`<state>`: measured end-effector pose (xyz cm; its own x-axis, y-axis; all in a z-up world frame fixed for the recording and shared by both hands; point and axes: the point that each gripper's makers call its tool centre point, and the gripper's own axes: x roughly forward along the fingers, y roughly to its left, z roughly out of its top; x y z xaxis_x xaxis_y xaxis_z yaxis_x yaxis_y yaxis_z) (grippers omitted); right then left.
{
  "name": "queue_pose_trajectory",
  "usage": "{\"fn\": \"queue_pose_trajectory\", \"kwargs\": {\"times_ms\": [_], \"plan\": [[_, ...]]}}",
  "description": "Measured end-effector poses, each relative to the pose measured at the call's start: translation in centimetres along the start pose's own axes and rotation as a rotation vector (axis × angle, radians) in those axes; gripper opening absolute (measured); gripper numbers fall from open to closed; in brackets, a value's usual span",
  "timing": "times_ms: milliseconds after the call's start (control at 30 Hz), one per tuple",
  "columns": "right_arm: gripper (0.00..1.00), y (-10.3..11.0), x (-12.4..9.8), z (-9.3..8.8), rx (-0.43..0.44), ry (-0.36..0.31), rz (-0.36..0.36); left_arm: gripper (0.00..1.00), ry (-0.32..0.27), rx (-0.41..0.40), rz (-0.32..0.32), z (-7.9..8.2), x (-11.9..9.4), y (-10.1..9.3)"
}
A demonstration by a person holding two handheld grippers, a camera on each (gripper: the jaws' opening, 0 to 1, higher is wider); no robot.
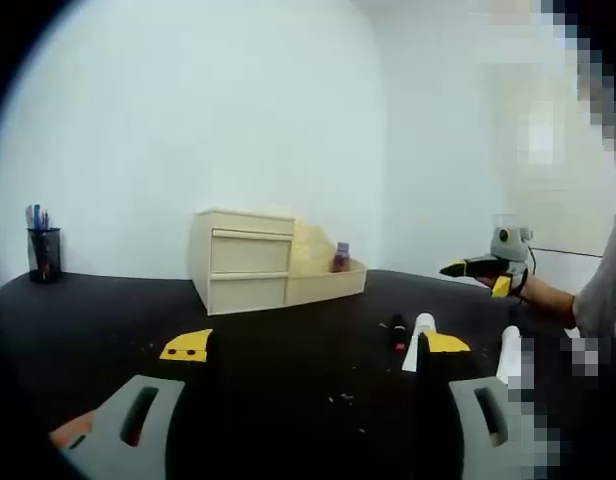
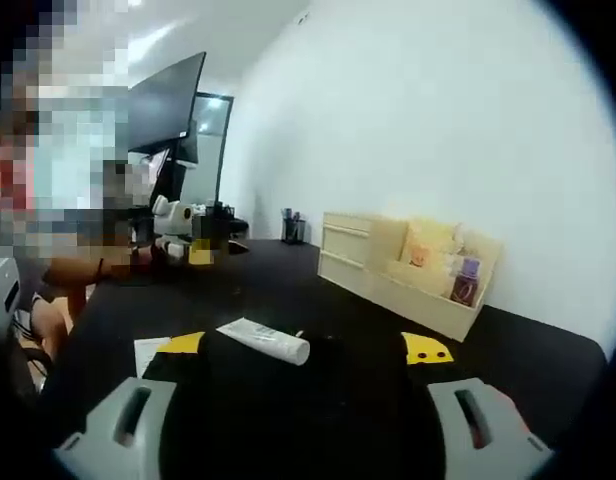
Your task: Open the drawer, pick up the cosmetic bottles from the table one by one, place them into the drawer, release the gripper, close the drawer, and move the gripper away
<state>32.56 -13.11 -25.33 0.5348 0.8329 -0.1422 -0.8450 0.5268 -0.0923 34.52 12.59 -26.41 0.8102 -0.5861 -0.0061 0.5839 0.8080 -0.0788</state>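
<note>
**Inspector:** Left gripper view first. What do you record?

**Assistant:** The left claw [image 1: 318, 348] stands released, jaws wide apart over the black tabletop [image 1: 288, 340], holding nothing. Ahead sits the wooden drawer unit [image 1: 243, 260], both drawers shut, with an open tray [image 1: 328, 280] joined to its right side. A dark pen cup [image 1: 44, 254] stands well apart at far left. Near the right jaw lie a white tube [image 1: 420, 342], a small dark bottle [image 1: 397, 333] just beside it, and another white bottle [image 1: 509, 352] further right. The other claw [image 1: 488, 268] enters from the right, held by a person's hand; whether its jaws are apart I cannot tell from here.

**Inspector:** And the right gripper view?

**Assistant:** The right claw [image 2: 306, 348] is likewise released and empty. A white tube [image 2: 264, 340] lies on the tabletop between its jaws, touching neither. The drawer unit [image 2: 346, 250] is seen from its tray side, drawers closed. The tray [image 2: 428, 290] holds orange packets and a small purple-capped bottle [image 2: 466, 282], plainer here than in the other view. The pen cup [image 2: 293, 228] stands beyond the unit. The left claw [image 2: 178, 240] shows at left in a person's hand, with monitors [image 2: 173, 100] behind.

**Inspector:** Obstructions?

**Assistant:** Nothing lies between the tubes and the drawer front.
</note>
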Motion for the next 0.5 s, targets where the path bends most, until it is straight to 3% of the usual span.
{"fn": "queue_pose_trajectory", "kwargs": {"times_ms": [267,500], "plan": [[0.69,0.4,-0.3,0.6,-0.020,-0.020,0.001,0.78,0.024,0.067,0.003,-0.2,0.3,-0.7],[0.68,0.6,-0.4,1.1,-0.010,-0.033,0.009,0.81,0.060,0.070,0.025,-0.5,0.3,-0.4]]}}
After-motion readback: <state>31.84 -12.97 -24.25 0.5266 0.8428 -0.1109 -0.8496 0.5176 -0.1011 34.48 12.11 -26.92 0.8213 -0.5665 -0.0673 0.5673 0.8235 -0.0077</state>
